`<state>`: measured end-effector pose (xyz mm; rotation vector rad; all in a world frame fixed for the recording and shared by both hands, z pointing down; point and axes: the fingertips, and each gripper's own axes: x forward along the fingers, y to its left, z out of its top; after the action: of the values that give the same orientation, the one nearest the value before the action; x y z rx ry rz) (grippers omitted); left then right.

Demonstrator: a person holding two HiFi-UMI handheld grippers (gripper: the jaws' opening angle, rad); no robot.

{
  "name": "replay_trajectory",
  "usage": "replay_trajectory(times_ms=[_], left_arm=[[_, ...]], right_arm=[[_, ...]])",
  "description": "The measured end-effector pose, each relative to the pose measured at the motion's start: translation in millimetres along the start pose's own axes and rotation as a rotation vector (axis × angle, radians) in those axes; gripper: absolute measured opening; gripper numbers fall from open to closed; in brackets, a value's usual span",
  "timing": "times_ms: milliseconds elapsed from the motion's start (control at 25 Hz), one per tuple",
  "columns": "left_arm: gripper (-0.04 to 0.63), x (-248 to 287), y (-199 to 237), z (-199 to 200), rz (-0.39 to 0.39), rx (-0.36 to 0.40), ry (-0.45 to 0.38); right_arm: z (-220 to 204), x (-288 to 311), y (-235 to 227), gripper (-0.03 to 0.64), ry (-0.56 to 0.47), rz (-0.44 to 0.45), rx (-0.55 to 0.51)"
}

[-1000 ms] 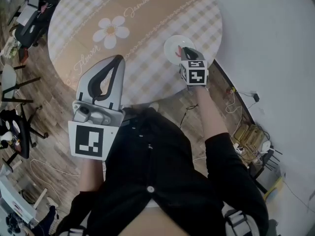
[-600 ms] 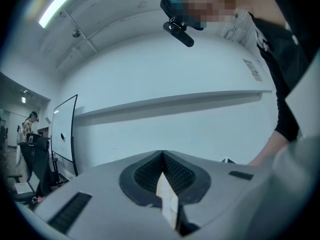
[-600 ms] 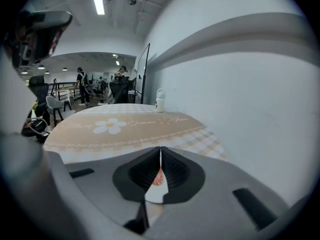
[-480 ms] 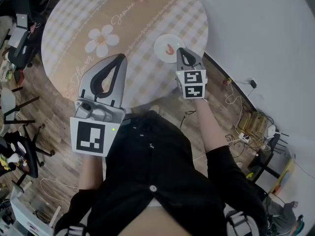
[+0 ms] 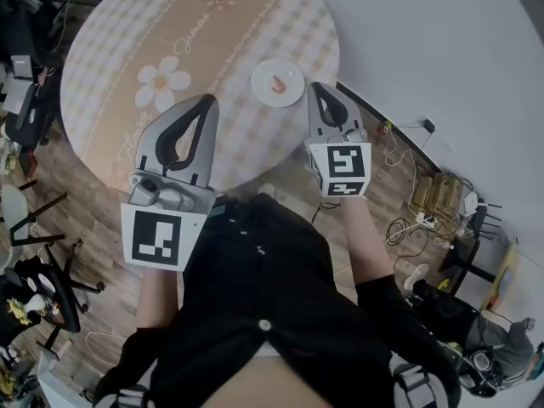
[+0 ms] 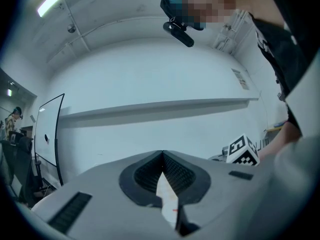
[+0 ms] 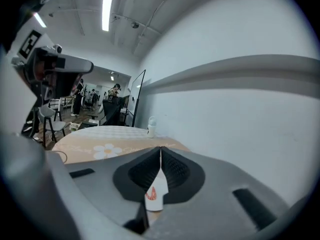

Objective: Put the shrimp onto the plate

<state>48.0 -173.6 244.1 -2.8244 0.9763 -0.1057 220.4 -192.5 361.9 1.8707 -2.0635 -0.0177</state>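
A small pink shrimp [image 5: 278, 83] lies on the white plate [image 5: 265, 73] near the right edge of the round table [image 5: 127, 49]. My right gripper [image 5: 316, 86] is shut and empty, its tips just right of the plate and apart from it. In the right gripper view the shrimp [image 7: 152, 191] on the plate [image 7: 155, 200] shows through the slit below the closed right gripper [image 7: 160, 148]. My left gripper [image 5: 204, 100] is held over the table's near edge, shut on nothing. The left gripper [image 6: 162, 152] points at a white wall in its own view.
The table wears a checked cloth with a daisy print [image 5: 159, 82]. A small white bottle [image 7: 151, 126] stands at its far side. Chairs [image 5: 25, 117] crowd the floor on the left. Cables and a power strip [image 5: 421, 219] lie on the floor at right by the white wall [image 5: 442, 49].
My right gripper has drawn back from over the plate toward the table's edge, leaving the shrimp on the plate. The left gripper has kept its place.
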Motion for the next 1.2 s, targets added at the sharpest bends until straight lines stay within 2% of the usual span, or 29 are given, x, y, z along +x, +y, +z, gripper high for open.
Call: replay_trajectory(times_ms=[440,800,1200], left_arm=[[0.003,2.8,0.9,15.4,-0.043,0.021,-0.047],[0.003,4.5,5.7,21.6,-0.065,0.036,-0.068],[0.003,6.1,11.5,21.8,-0.076,0.044,-0.075]], right_arm=[[63.9,-48.8,-4.0,0.003,-0.138,-0.083,-0.052],[79.2,-69.5,-5.1,0.003,-0.179,-0.139,-0.06],[93.6,-70.3,-2.9,0.003,-0.218,-0.145,-0.003]])
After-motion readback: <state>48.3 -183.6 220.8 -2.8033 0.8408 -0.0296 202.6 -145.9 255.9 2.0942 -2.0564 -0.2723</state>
